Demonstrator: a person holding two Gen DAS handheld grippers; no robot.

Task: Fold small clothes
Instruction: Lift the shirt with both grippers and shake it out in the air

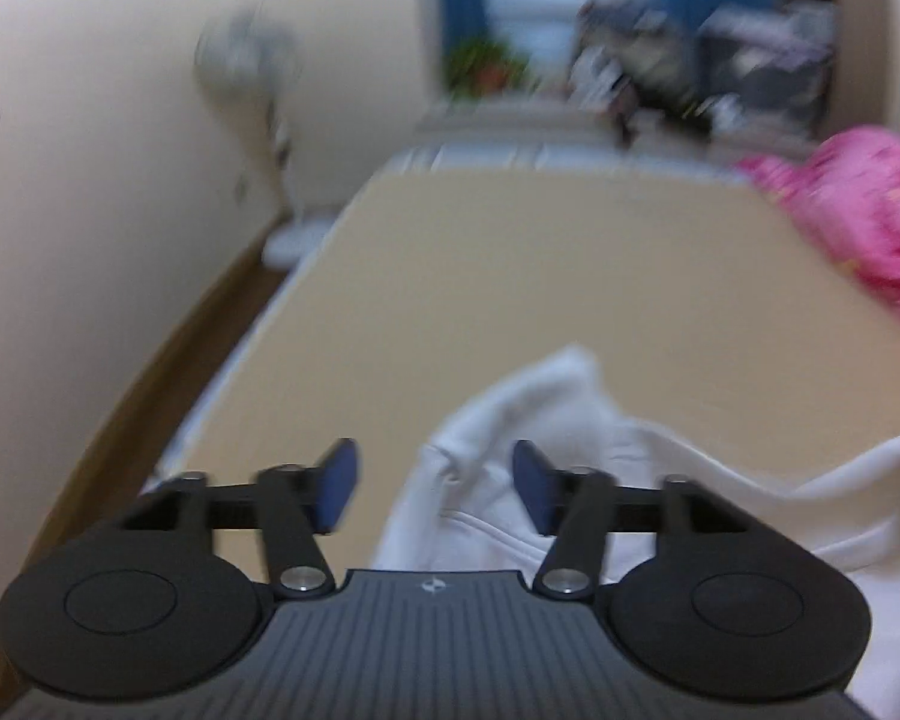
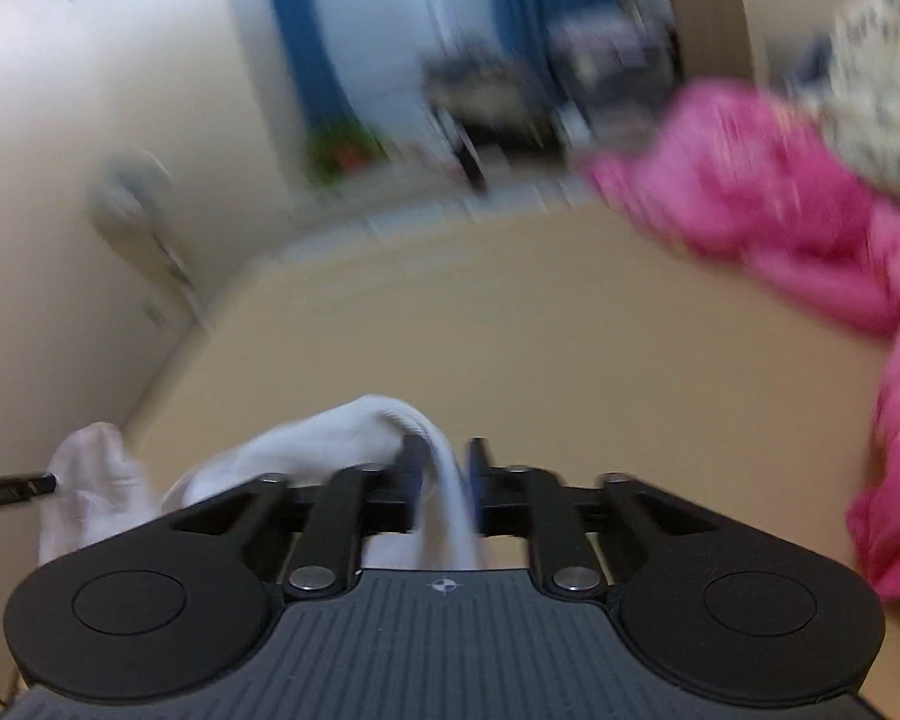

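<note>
A white garment [image 1: 570, 396] lies crumpled on the beige mattress surface [image 1: 510, 270], near its front edge. My left gripper [image 1: 435, 468] hovers over the garment's left part. It stands open, with its blue pads [image 1: 339, 480] well apart and nothing pressed between them. In the right wrist view, a fold of the same white garment [image 2: 342, 432] runs up between the fingers of my right gripper [image 2: 444, 462]. Those jaws stand slightly apart, and the fold hangs loosely in the gap. Both views are blurred.
A pink garment [image 1: 858, 210] [image 2: 750, 192] is heaped at the right side of the surface, with a patterned cloth [image 2: 882, 90] behind it. A standing fan [image 1: 252, 60] is by the cream wall on the left. Cluttered furniture stands beyond the far edge.
</note>
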